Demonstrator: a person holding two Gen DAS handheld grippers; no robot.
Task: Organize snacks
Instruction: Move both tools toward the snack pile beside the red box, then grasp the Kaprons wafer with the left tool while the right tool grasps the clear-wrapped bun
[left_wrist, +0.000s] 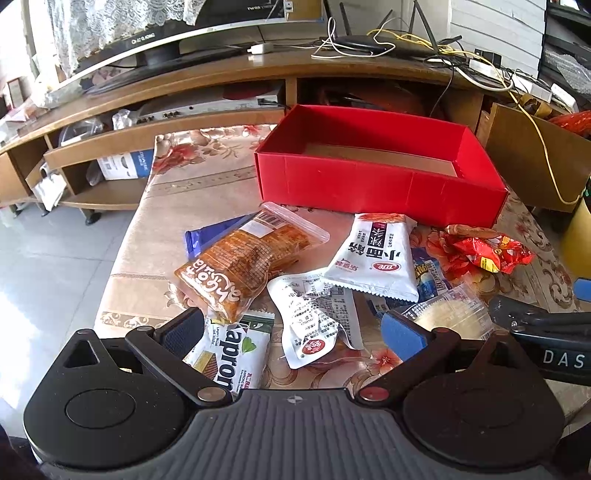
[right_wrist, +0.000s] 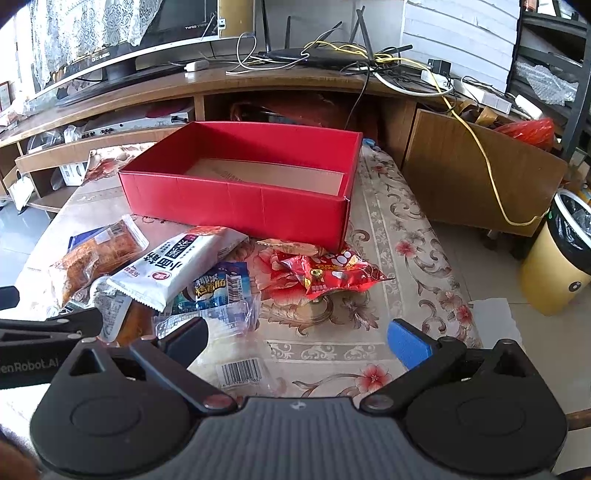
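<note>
Left gripper (left_wrist: 291, 328): jaws spread wide, nothing between them; held low over the near end of the snack pile, probably to line up a first pick.
Right gripper (right_wrist: 297, 338): jaws likewise wide apart and empty, just beside the left one, over the clear-wrapped pale pastry with a barcode (right_wrist: 236, 354).
Nearest to left gripper: white crumpled sachet with a red round logo (left_wrist: 310, 332) lies between its fingers' line; green-and-white wafer packet (left_wrist: 232, 350) sits under the left finger.
Pile, middle: orange-brown clear-wrapped snack pack (left_wrist: 240, 262) leans on a blue foil packet (left_wrist: 210, 236); white pillow packet with black characters (left_wrist: 373, 254) overlaps its neighbours, so single grips look awkward.
Pile, right: crumpled red foil packet (right_wrist: 328, 271) lies apart from the others, the easiest target, I judge.
Far side: open red cardboard box (right_wrist: 236, 206), nothing inside, touching the pile; likely the destination.
Support: floral-patterned tablecloth (right_wrist: 391, 236).
Progress: no snack boxed yet.
</note>
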